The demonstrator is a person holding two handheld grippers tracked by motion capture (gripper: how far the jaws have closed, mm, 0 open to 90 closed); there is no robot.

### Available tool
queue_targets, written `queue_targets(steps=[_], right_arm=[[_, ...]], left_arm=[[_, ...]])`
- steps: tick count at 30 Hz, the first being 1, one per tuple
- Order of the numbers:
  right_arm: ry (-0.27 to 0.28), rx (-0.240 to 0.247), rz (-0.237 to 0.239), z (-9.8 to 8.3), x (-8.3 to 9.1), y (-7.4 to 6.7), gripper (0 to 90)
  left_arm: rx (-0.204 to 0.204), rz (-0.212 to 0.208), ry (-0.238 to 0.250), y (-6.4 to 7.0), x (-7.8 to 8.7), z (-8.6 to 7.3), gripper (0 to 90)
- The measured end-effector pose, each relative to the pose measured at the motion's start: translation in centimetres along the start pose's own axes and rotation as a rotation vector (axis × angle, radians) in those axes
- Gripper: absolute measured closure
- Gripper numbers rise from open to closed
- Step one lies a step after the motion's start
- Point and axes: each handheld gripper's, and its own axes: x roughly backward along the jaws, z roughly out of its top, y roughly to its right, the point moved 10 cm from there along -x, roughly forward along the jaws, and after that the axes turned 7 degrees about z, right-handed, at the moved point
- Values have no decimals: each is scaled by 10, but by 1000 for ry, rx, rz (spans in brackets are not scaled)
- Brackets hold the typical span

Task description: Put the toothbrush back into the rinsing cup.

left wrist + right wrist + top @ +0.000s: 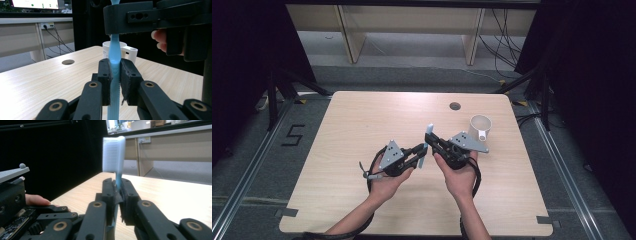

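In the high view, 2 bare forearms enter from the bottom edge and meet near the centre of a light wooden table (362,120). The person's left hand (388,182) holds the left gripper (422,151), just left of centre. The right hand (459,177) holds the right gripper (431,138), just right of centre. Both grippers point inward toward each other, and each carries a grey three-cornered plate on top.

Between them stands a light blue toothbrush (427,144), roughly upright in the frame, held by both grippers at once.

In the left gripper view, the 2 black jaws rise from the bottom centre and are closed on the toothbrush handle (114,75). The ribbed lower handle runs down between the jaw pads and out of the bottom edge. Higher in the frame, the handle passes into the jaws of the right gripper (117,20), which crosses the upper right, with fingertips (160,37) showing beside it.

In the right gripper view, the jaws at bottom centre are closed on the toothbrush neck (117,182). The white bristle head (111,155) stands above the jaws in the upper centre, bristles facing the left of the frame. The left gripper (37,217) sits at lower left.

Farther off in the high view, a white cup (480,127) with a handle stands right of centre, just beyond the right gripper. A small round hole (455,106) sits in the table near its far edge. Beyond the table are grey floor and pale wooden furniture.
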Motion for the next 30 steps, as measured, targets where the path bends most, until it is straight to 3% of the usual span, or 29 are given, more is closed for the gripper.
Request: queue_targets(steps=[9, 15, 21, 24, 25, 26, 27, 30], right_arm=[[-2, 33, -12, 3, 3, 2, 866], [4, 39, -43, 6, 8, 5, 867], [16, 79, -77, 14, 18, 10, 866], [20, 81, -95, 17, 25, 14, 866], [20, 90, -94, 17, 27, 15, 866], [18, 76, -99, 17, 30, 15, 866], [15, 86, -108, 18, 32, 17, 866], [24, 90, -122, 20, 37, 22, 866]], left_arm=[[17, -19, -13, 3, -2, 1, 774], [14, -38, -53, 0, 5, -2, 591], [-24, -23, -91, -15, 23, -7, 506], [-62, 18, -125, -33, 36, -11, 473], [-62, 18, -125, -33, 36, -11, 462], [-79, 36, -151, -43, 41, -15, 451], [-79, 36, -151, -43, 41, -15, 445], [-72, 78, -171, -64, 51, -21, 435]])
